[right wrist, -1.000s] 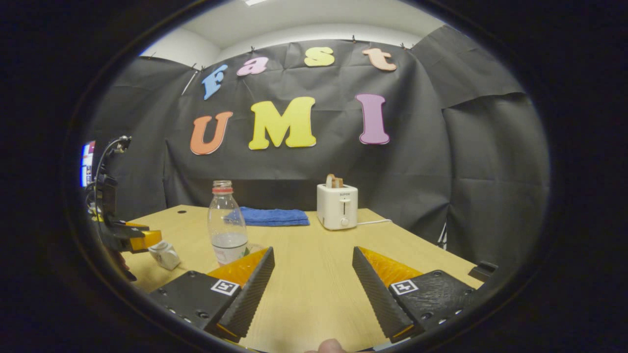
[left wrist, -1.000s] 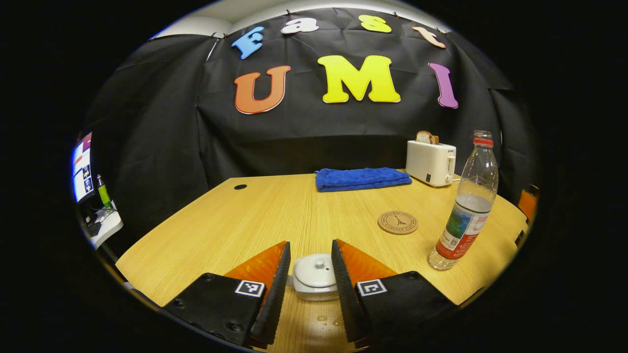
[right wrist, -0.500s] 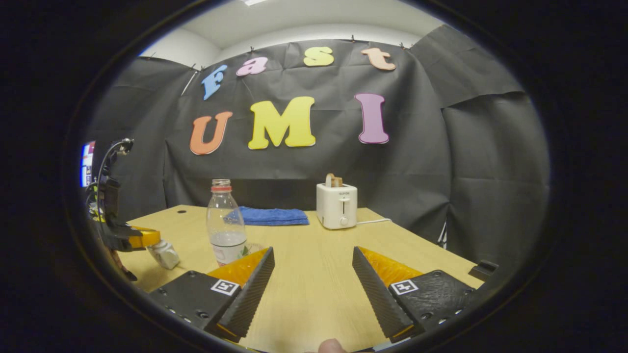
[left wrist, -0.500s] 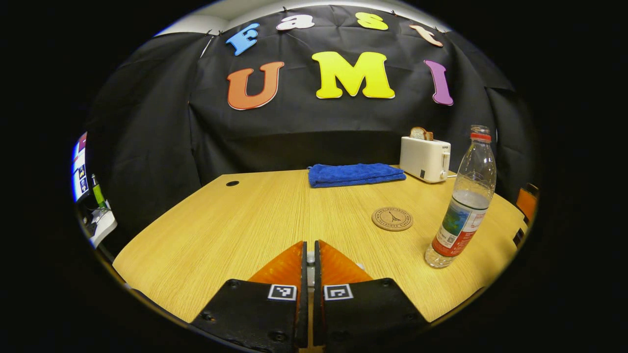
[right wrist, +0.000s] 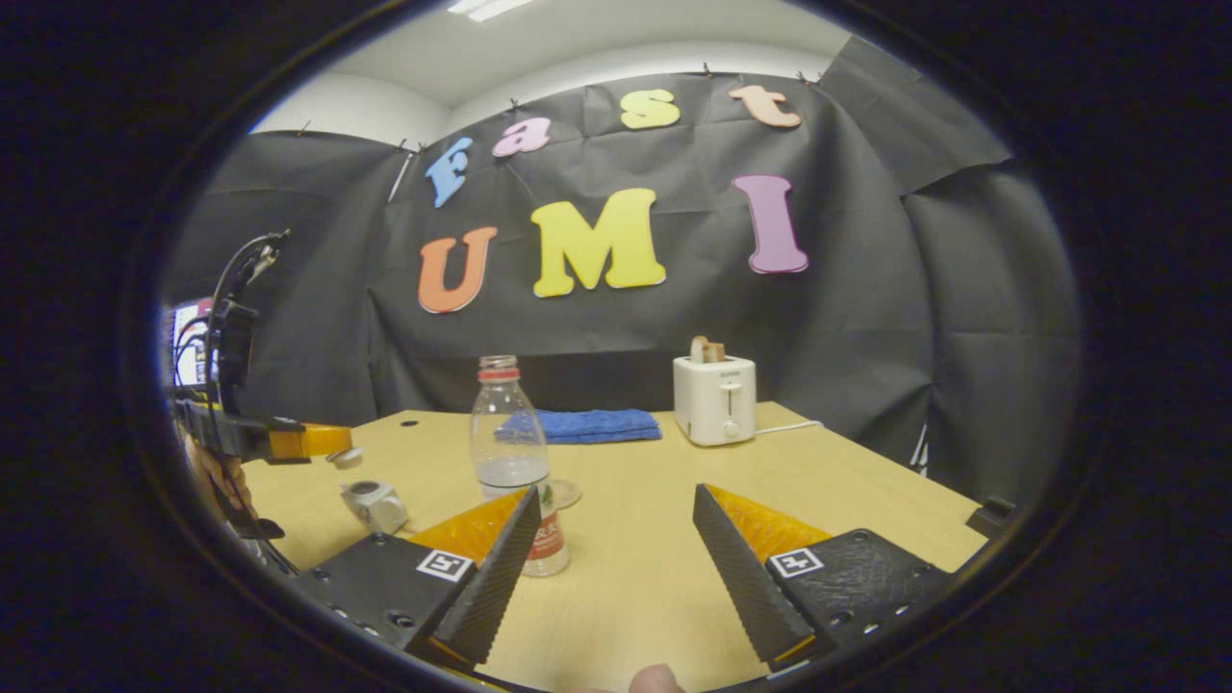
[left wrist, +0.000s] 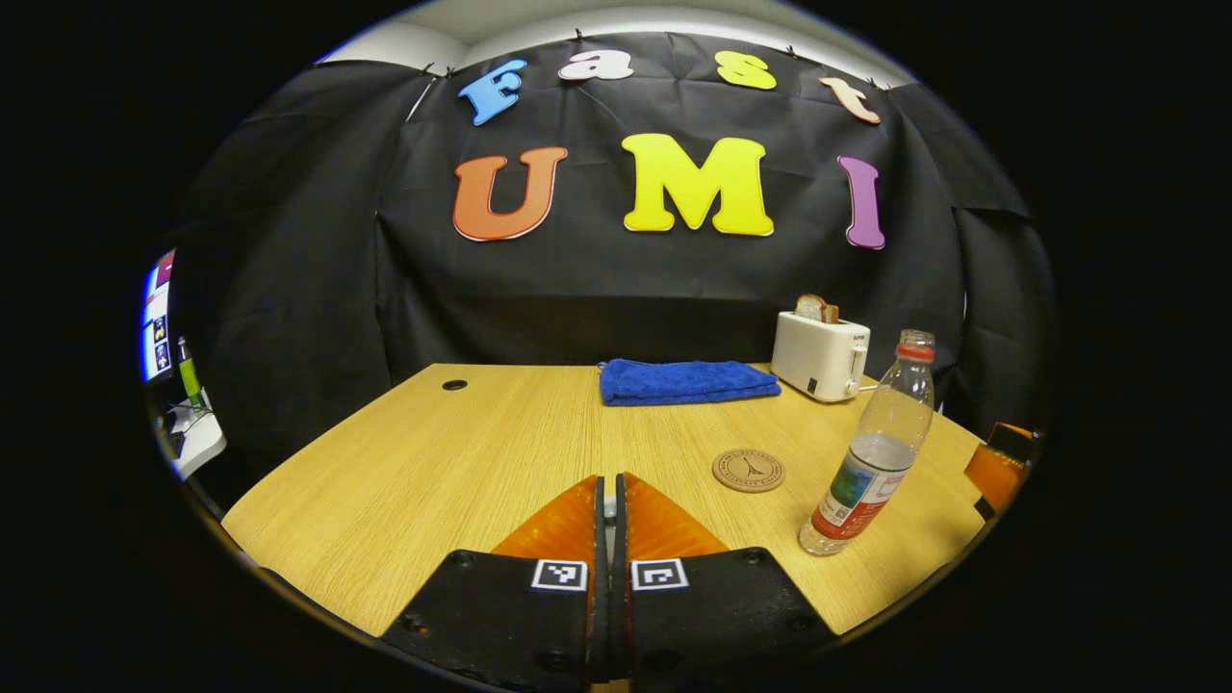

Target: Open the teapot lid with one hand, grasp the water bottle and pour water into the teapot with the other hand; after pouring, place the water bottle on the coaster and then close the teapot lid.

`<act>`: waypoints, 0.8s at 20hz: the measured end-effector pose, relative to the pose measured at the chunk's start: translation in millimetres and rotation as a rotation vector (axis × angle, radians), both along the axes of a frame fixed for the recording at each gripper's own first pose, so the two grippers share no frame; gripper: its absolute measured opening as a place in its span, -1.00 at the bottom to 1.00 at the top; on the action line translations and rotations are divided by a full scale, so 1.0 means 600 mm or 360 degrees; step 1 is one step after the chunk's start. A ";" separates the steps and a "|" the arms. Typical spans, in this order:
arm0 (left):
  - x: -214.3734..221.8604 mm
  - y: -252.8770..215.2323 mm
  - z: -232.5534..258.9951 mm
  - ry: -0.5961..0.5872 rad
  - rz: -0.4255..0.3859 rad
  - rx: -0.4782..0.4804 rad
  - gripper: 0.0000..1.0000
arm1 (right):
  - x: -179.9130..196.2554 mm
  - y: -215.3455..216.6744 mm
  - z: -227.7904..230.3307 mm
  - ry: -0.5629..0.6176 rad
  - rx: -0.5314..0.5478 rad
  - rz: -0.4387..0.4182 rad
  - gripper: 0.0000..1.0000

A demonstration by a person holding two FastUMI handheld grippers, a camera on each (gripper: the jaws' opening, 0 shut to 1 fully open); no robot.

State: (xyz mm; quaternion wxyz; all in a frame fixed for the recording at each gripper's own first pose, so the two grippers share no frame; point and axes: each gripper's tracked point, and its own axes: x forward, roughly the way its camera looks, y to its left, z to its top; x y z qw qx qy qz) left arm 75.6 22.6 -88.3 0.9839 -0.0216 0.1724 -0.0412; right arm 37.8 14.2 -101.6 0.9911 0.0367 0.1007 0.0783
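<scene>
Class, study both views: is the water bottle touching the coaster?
Apart. In the left gripper view, bare table separates the water bottle from the coaster beside it.

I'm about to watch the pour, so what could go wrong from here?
1. The left gripper pinches the lid at its very fingertips, in the air beside the teapot. It could slip and drop.
2. The bottle is tall and uncapped. The open right gripper could knock it over and spill it.
3. The teapot's mouth looks small, so poured water may miss it.
</scene>
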 end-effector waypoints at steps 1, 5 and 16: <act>-0.007 0.003 0.007 -0.0011 0.0002 0.0001 -0.94 | 0.002 0.017 -0.005 0.0012 -0.0004 0.0043 0.92; -0.034 0.013 0.016 -0.0025 -0.0005 0.0004 -0.94 | 0.020 0.061 -0.031 0.0072 -0.0045 0.0115 0.92; -0.070 0.088 0.026 -0.0093 0.0127 -0.0045 -0.94 | 0.115 0.111 -0.054 0.0078 -0.0181 0.0109 0.92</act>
